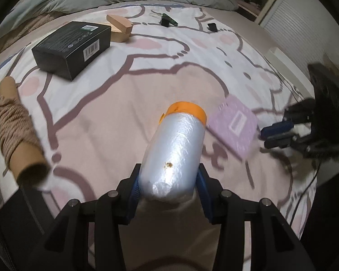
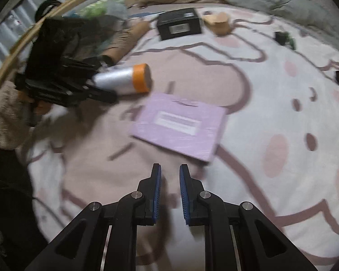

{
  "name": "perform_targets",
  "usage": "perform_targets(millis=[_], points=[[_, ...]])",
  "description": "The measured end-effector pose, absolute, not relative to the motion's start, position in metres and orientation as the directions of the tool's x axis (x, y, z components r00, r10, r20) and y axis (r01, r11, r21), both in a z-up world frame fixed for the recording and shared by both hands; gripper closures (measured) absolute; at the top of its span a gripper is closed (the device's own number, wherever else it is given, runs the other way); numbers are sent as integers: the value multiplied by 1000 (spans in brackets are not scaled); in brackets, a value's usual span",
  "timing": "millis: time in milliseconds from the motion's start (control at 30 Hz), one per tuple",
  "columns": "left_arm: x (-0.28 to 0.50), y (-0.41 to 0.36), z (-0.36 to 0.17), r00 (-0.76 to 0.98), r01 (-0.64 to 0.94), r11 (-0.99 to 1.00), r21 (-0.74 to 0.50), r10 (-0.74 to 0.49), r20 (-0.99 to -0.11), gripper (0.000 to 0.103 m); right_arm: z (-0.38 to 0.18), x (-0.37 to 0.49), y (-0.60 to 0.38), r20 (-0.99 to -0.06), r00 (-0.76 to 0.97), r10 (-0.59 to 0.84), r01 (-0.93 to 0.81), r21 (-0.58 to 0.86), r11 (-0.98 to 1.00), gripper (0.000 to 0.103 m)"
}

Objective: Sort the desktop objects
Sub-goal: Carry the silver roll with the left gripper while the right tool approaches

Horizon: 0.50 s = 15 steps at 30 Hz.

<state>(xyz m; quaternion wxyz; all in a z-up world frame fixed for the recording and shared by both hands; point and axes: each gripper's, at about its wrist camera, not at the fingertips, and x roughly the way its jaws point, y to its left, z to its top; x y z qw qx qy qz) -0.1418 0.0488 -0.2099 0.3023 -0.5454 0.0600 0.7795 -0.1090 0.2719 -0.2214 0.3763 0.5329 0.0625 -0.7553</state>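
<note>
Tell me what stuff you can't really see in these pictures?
- Small dark things far up the bedspread: too small to name in either wrist view.
- Printing on the purple packet: blurred in both views.
- Near end of the clear roll: the left gripper covers it in the right wrist view.
- Twine tube: its far end is blurred behind that gripper there.

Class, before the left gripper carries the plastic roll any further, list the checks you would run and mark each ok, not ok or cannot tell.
1. Left gripper pads press both sides of the plastic roll: ok.
2. Roll off the bedspread, its orange end raised: ok.
3. Grip near the roll's middle: not ok, it is held near one end.
4. Right gripper empty, nearly shut, apart from the roll: ok.
5. Purple box lies flat, untouched: ok.
6. Where the roll should go: cannot tell.
</note>
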Motion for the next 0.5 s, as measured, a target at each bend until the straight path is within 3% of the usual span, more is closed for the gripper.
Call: perform_targets(millis=[267, 500], points=[[-111, 46, -215, -184, -642, -747, -173, 369, -911, 58, -211, -117, 223, -799, -64, -598, 644, 425, -636, 87], [-101, 48, -219, -177, -681, -717, -147, 356, -917, 58, -225, -122, 191, -813, -10, -583, 653, 436, -619, 87]])
